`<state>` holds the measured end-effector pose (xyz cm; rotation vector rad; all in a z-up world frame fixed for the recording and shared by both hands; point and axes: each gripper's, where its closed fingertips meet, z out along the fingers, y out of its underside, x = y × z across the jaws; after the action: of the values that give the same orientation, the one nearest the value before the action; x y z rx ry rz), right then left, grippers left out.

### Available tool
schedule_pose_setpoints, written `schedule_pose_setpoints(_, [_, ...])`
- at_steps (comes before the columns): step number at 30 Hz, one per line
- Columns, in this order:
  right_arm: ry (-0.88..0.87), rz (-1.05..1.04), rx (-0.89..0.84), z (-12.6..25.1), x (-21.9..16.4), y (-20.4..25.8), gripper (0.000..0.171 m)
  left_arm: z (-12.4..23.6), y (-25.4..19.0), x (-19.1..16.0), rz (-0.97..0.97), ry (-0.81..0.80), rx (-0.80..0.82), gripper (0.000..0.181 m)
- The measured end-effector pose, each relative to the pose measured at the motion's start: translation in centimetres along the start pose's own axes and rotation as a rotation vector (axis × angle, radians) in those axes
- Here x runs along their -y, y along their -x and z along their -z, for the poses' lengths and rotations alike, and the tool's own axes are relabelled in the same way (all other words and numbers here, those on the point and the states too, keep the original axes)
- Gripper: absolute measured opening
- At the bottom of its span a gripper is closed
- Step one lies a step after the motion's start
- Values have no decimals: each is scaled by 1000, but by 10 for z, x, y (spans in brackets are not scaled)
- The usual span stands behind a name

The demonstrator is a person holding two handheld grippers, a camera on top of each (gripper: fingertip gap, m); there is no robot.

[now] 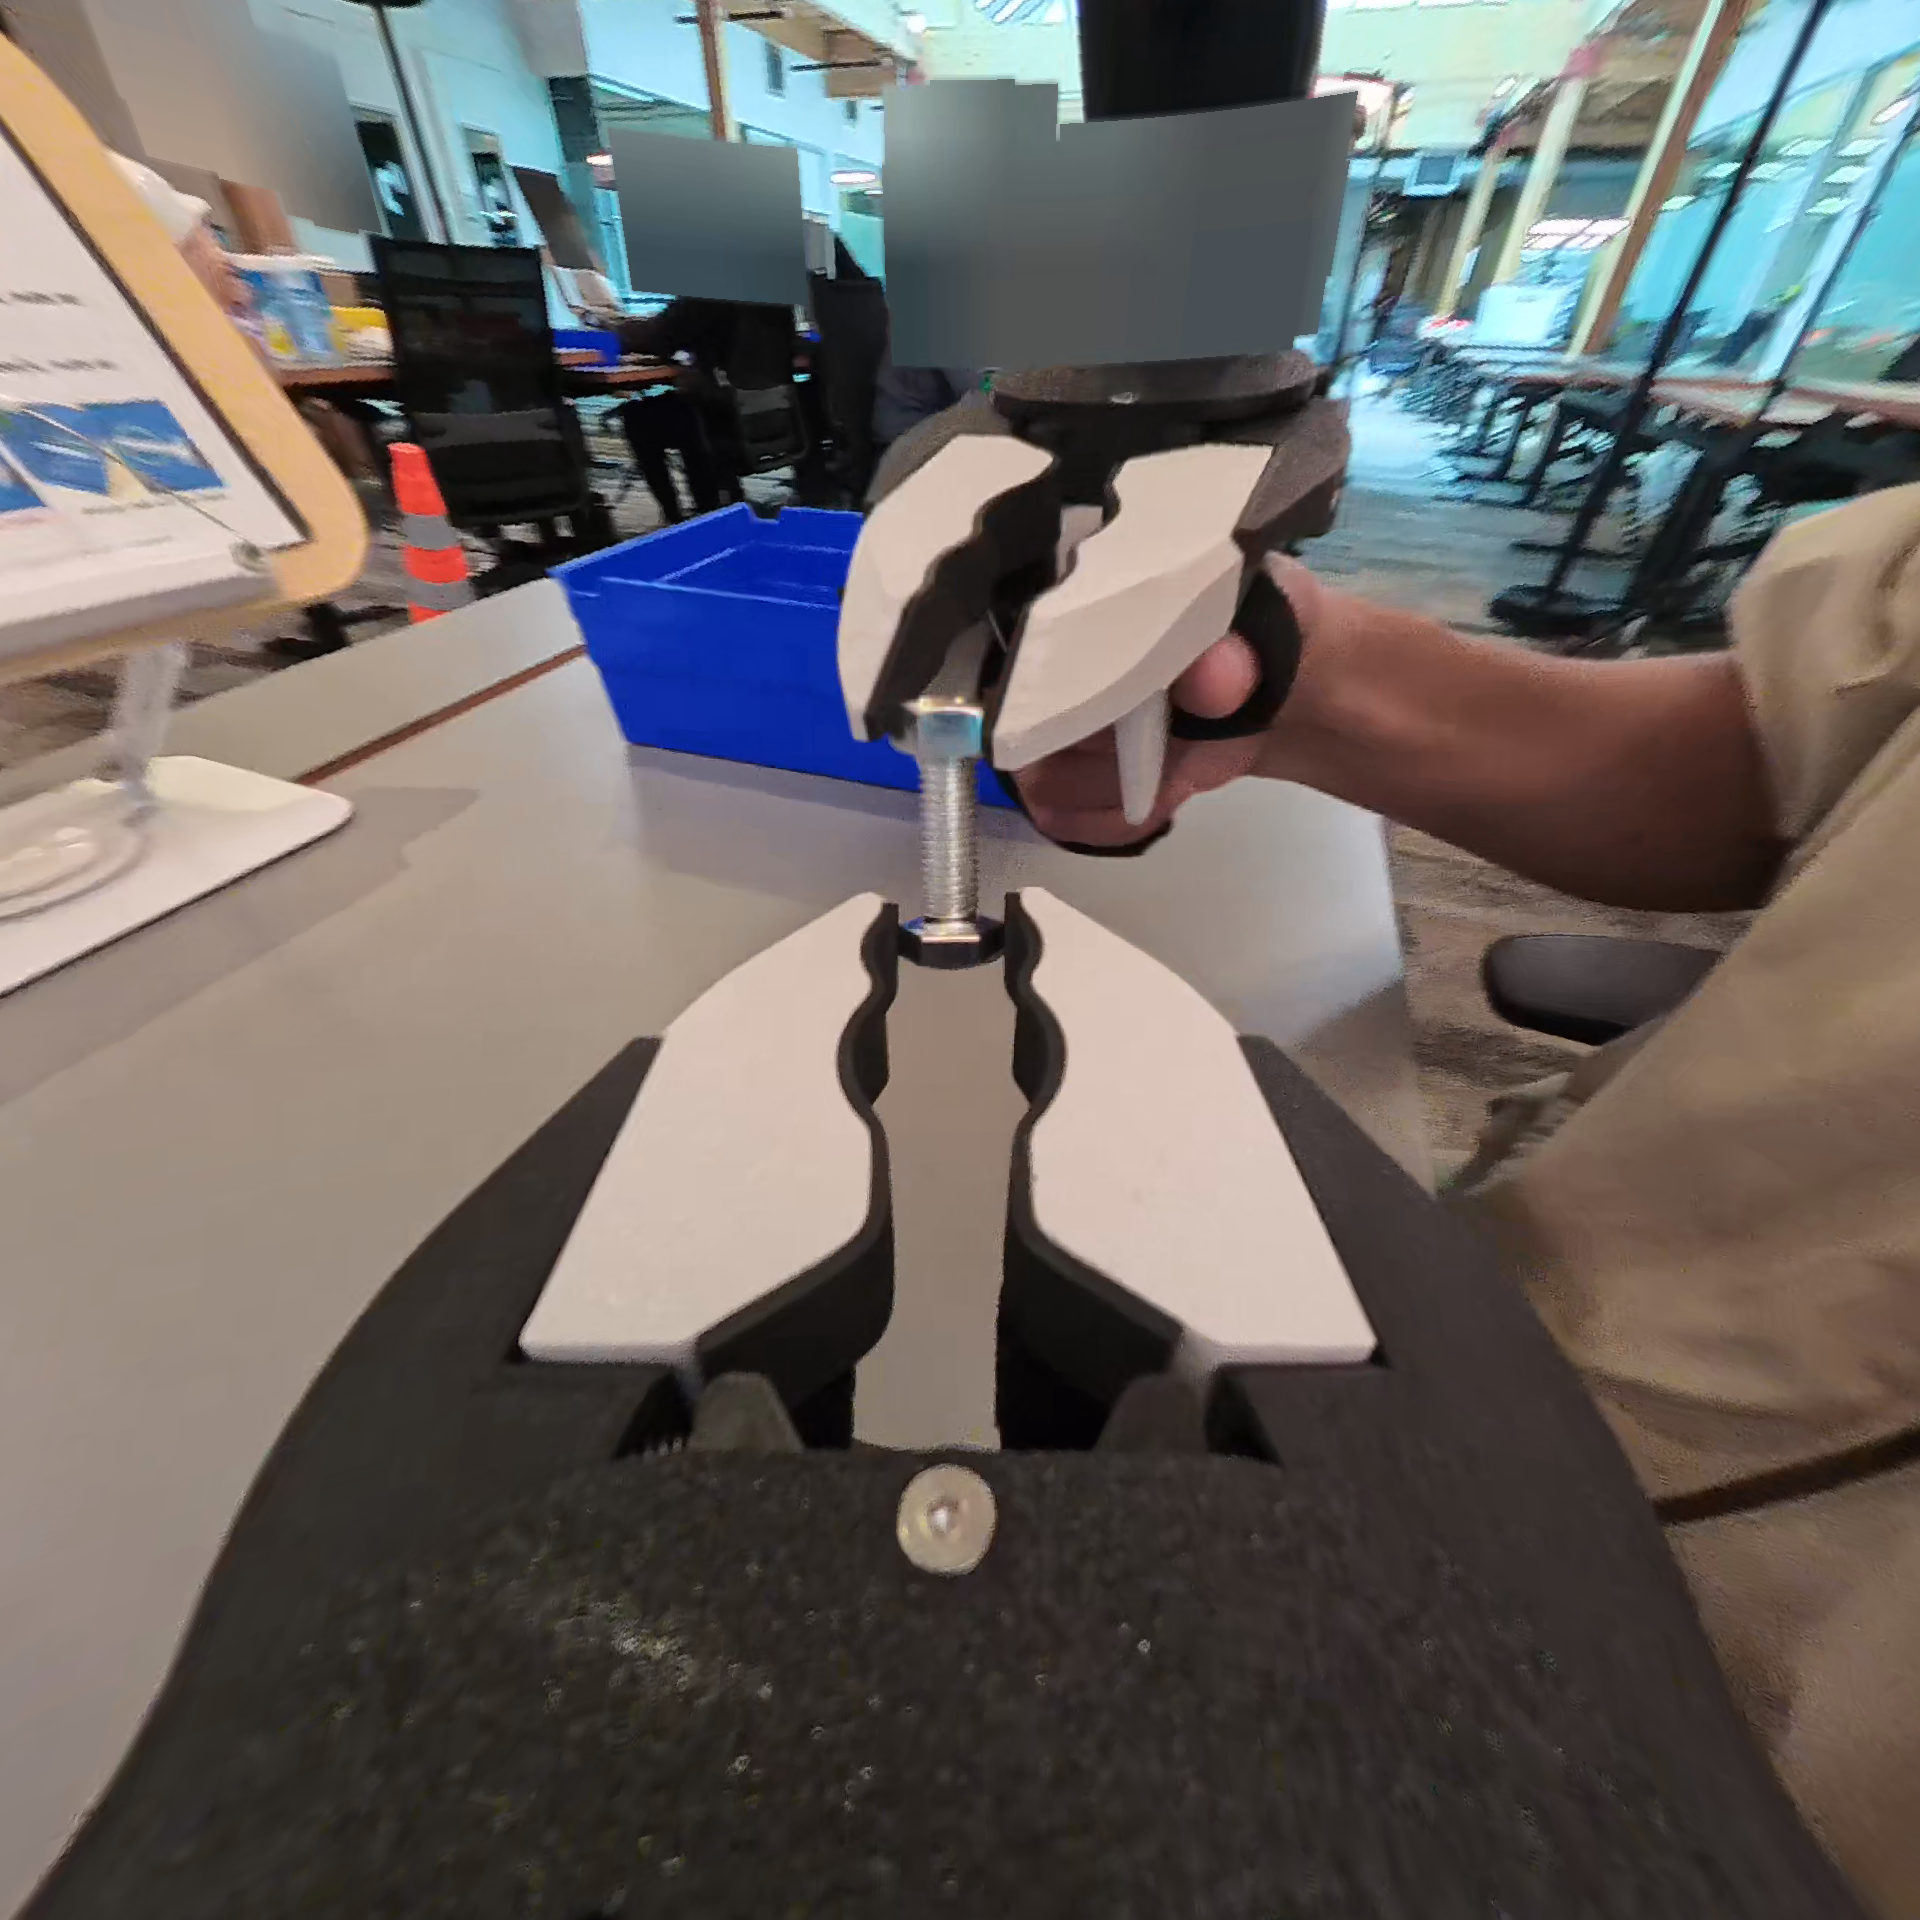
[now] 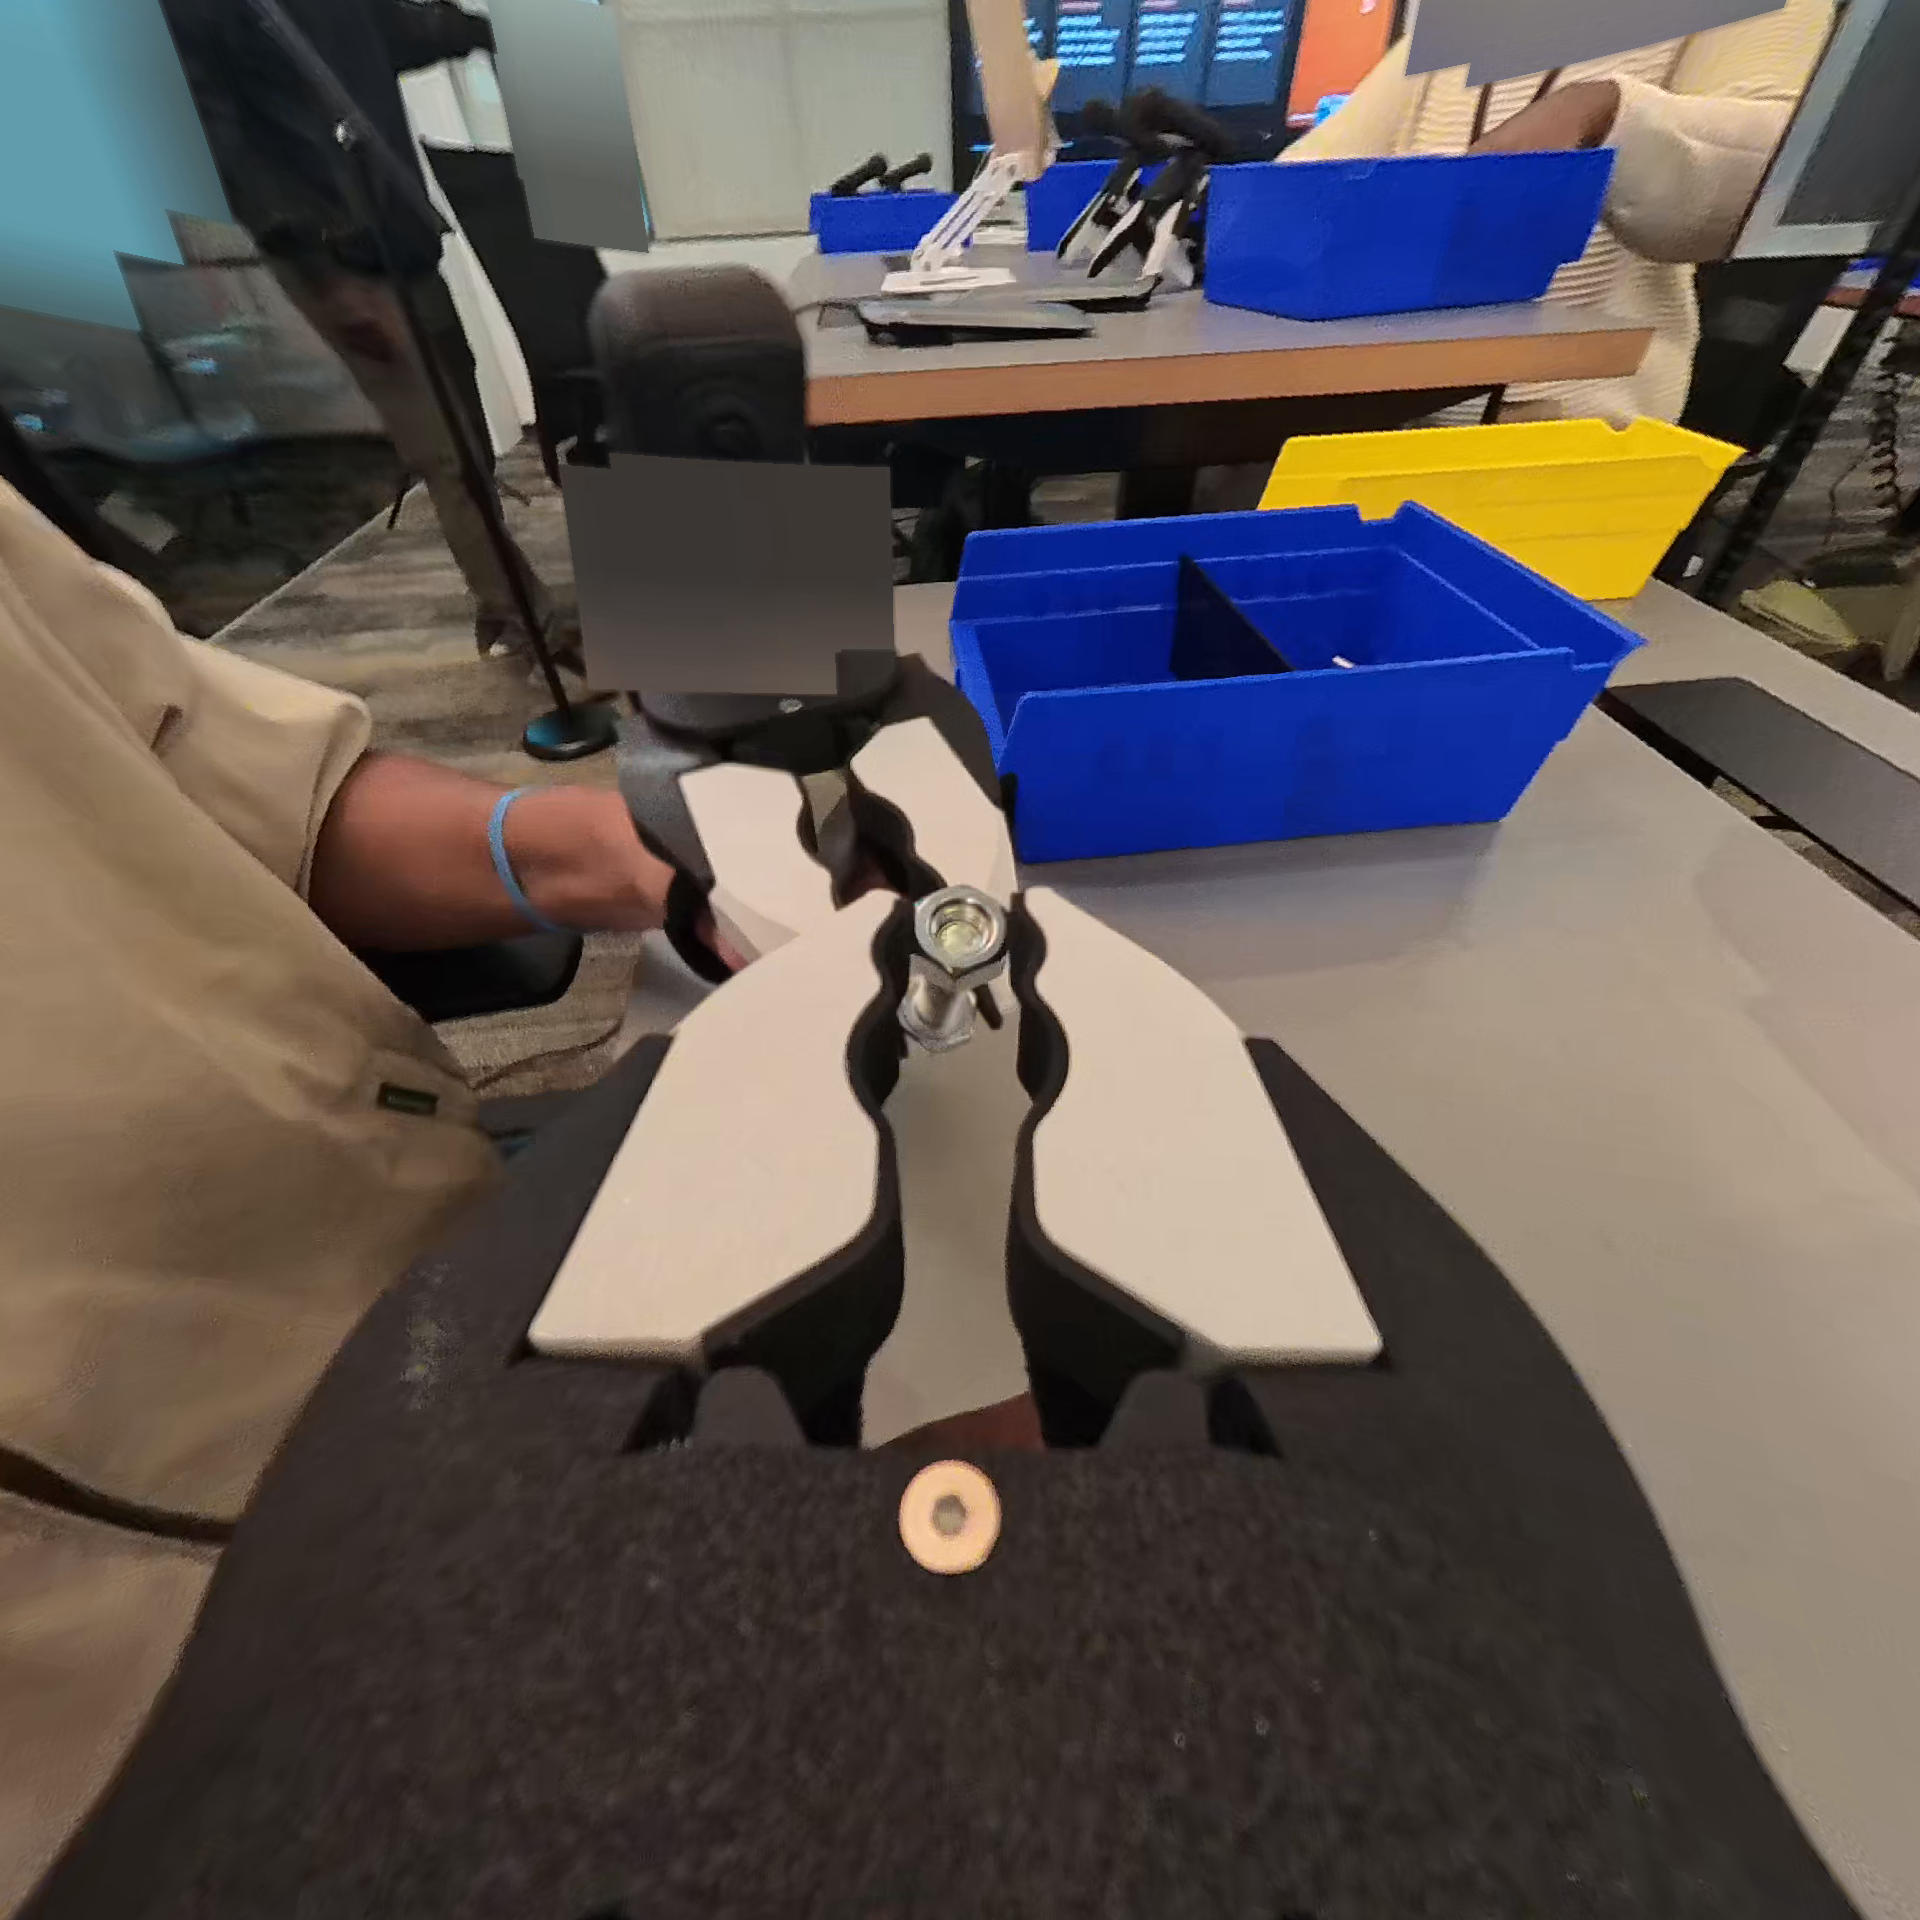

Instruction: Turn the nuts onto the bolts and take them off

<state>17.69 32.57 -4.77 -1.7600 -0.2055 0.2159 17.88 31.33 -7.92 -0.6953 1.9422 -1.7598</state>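
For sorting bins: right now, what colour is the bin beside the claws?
Blue bin, clearest in right wrist view.

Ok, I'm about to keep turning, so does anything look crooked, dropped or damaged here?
Nothing stands out. The bolt runs straight between the grippers. The left gripper is shut on its head and the right gripper on the nut. The blue bin sits upright on the table.

The blue bin (image 2: 1299,727) stands on the counter (image 2: 1455,1039) as the main obstacle. In front of the bin and to its right the grey counter top lies bare, with room to pass. Just left of the bin, the left hand-held gripper (image 2: 961,914) and right hand-held gripper (image 1: 940,727) crowd around the bolt (image 1: 945,831). A yellow bin (image 2: 1496,488) sits behind the blue bin.
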Motion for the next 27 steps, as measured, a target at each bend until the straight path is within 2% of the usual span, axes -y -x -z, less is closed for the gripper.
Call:
schedule_pose_setpoints(10, [-83,-183,-182,5,7,-12,18,-3,14,8,-212,64,318,19])
schedule_pose_setpoints(16, [-119,-166,-156,7,9,-6,18,-6,9,8,-152,47,254,19])
schedule_pose_setpoints(22, [-58,-83,-139,10,4,-2,33,-4,8,10,-138,40,232,19])
schedule_pose_setpoints(27, [-62,-109,-149,10,-5,-7,31,-6,7,6,-126,47,213,19])
